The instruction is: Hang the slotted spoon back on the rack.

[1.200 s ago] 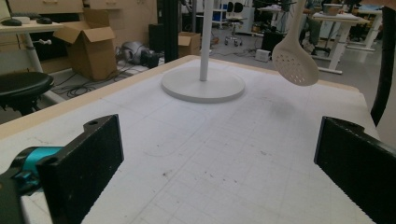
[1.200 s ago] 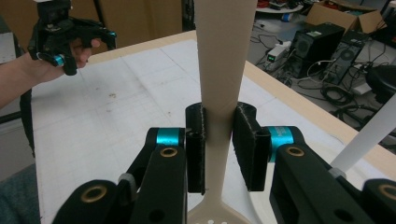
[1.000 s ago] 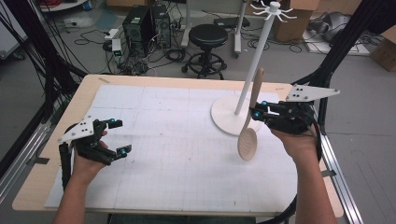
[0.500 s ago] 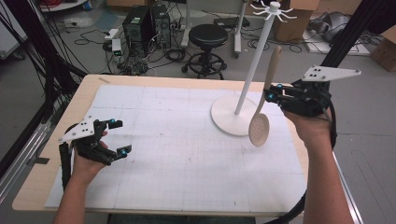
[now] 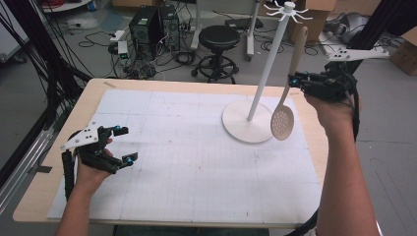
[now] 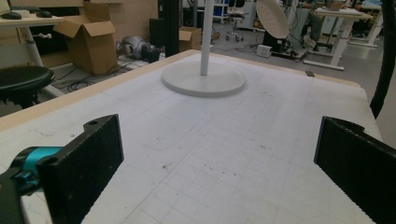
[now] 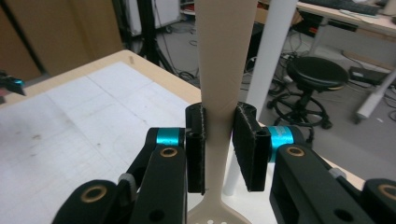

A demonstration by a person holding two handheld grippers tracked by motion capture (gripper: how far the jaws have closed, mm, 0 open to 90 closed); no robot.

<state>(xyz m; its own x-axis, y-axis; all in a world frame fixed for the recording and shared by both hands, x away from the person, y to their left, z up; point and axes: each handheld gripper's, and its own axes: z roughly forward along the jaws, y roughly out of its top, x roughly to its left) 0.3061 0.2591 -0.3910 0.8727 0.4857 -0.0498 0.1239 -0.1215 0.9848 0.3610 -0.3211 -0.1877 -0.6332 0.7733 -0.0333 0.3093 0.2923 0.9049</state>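
The right gripper view shows the right gripper (image 7: 219, 144) clamping the slotted spoon's (image 5: 287, 93) handle — upright, perforated bowl down — beside the white stand (image 5: 258, 93).

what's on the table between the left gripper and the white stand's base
Nothing. In the high view, bare gridded mat runs from the open left gripper to the stand's round base. The left gripper view shows the same bare stretch ahead of its jaws.

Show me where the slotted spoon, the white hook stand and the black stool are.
slotted spoon (image 5: 282, 122): high view, on its perforated bowl.
white hook stand (image 5: 266, 69): high view, on the middle of its pole.
black stool (image 5: 219, 36): high view, on its round seat.
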